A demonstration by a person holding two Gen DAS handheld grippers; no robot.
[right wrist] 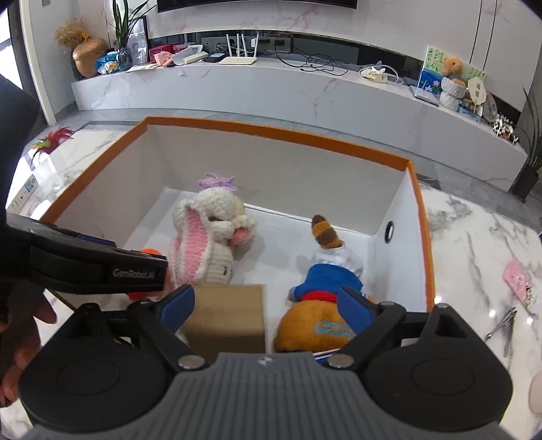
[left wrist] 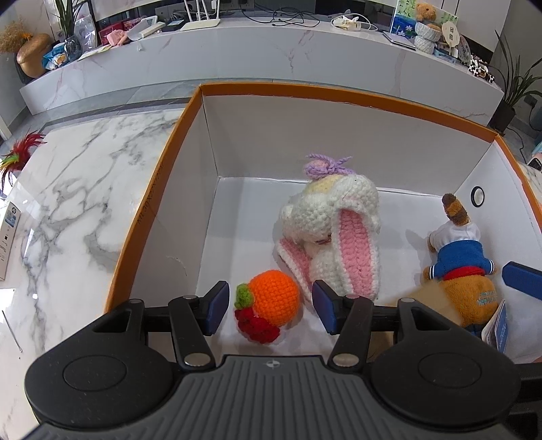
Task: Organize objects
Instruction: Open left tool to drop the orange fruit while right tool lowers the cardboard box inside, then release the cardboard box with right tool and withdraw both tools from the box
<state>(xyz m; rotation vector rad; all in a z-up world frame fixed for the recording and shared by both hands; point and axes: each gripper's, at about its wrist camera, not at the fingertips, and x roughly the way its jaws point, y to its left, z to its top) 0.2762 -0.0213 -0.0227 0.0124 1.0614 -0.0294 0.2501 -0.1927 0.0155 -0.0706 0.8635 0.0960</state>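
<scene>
Inside the orange-rimmed box (left wrist: 159, 189), the crochet rabbit (left wrist: 333, 233) sits centrally; left gripper (left wrist: 267, 306) straddles the knitted orange (left wrist: 275, 293) untouching, right gripper (right wrist: 267, 306) gapes over brown carton (right wrist: 228, 318) and bear (right wrist: 325, 304)

Home living room. Long white marble-veined media console (right wrist: 305, 91) along far wall, dark television edge (right wrist: 257, 3) above it. On console: white router with three antennas (right wrist: 238, 57), tangle of black cables (right wrist: 315, 64), gold round vase with dried stems (right wrist: 88, 54), small brown teddy bear (right wrist: 452, 66) beside painted flower picture (right wrist: 430, 72). Tall green potted plant in black pot (right wrist: 528, 162) on grey tiled floor at right. Glossy white marble table with grey veins (left wrist: 78, 189) in foreground, holding orange-rimmed white cardboard box (left wrist: 338, 91) of soft toys.
</scene>
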